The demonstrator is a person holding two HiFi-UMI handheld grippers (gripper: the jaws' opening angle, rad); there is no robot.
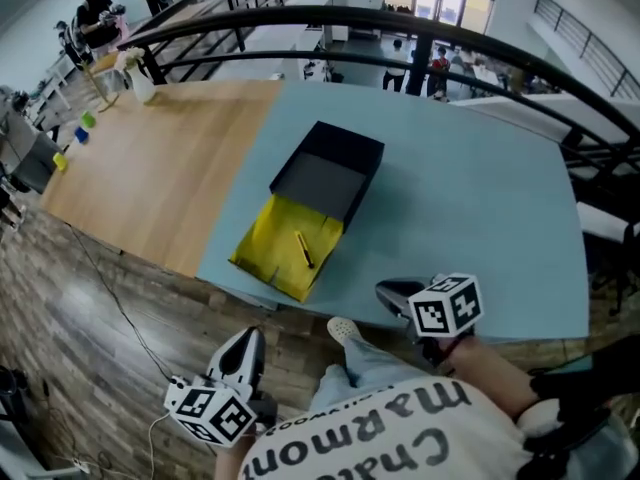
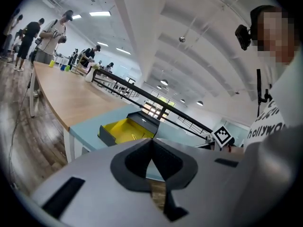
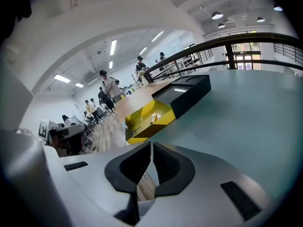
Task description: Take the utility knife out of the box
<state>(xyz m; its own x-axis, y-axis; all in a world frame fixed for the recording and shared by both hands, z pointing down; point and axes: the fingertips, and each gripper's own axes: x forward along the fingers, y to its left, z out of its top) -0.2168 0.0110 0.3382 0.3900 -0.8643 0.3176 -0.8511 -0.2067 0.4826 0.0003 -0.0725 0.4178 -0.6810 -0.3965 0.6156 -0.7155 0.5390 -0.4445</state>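
My left claw (image 1: 247, 342) and right claw (image 1: 393, 292) are pinched together, empty; the slim utility knife (image 1: 304, 250) lies in the yellow tray (image 1: 268, 240) of the matte black box (image 1: 330, 171).

Matt black box (image 1: 330, 173) w/ yellow inner tray (image 1: 275, 253), smooth pale-blue tabletop (image 1: 480, 228), light wood-grain section (image 1: 160, 168), wood-look plank floor (image 1: 90, 338)

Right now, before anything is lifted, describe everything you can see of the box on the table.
The box is a slide-out type: a matte black outer sleeve, cardboard by its look, with a bright yellow inner tray pulled out towards the person, so it stands open. It lies flat and askew on the pale blue table, with the tray's end close to the near edge. A slim yellow utility knife lies inside the tray. Nothing else touches it.
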